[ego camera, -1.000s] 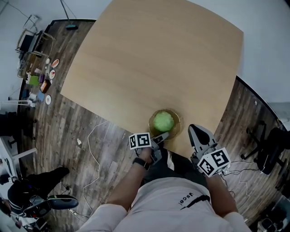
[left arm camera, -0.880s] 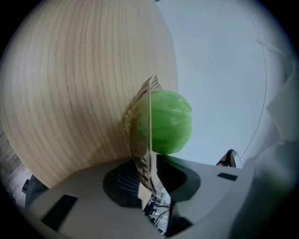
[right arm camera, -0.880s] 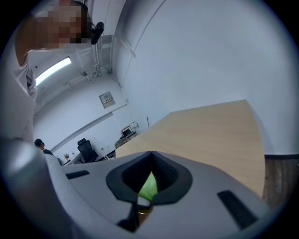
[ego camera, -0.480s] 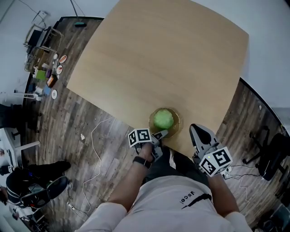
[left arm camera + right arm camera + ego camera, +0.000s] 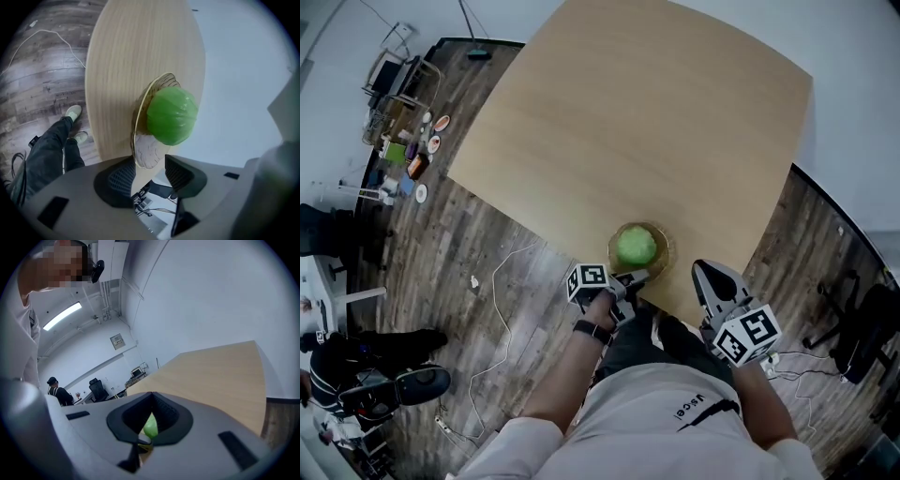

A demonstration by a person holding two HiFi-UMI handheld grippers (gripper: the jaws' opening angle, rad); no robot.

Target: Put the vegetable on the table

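Observation:
A round green cabbage (image 5: 637, 246) sits on a shallow amber plate (image 5: 662, 263) near the front edge of the wooden table (image 5: 628, 122). My left gripper (image 5: 635, 277) is at the plate's near rim. In the left gripper view the cabbage (image 5: 171, 115) fills the middle. The plate (image 5: 148, 151) has its rim lying loose between the pads. The left gripper (image 5: 149, 171) is open, its jaws having just been opening. My right gripper (image 5: 711, 274) hovers right of the plate. Its jaws look shut and empty. The right gripper (image 5: 151, 401) shows a sliver of cabbage (image 5: 150, 427) behind it.
A white cable (image 5: 502, 281) trails over the dark plank floor at the left. A cart with small items (image 5: 403, 150) stands at the far left and an office chair (image 5: 862, 319) at the right. A person (image 5: 56, 390) stands far back in the room.
The left gripper has rolled a little at the plate's near rim. Plate and cabbage keep their place by the table's edge. The right gripper has barely shifted.

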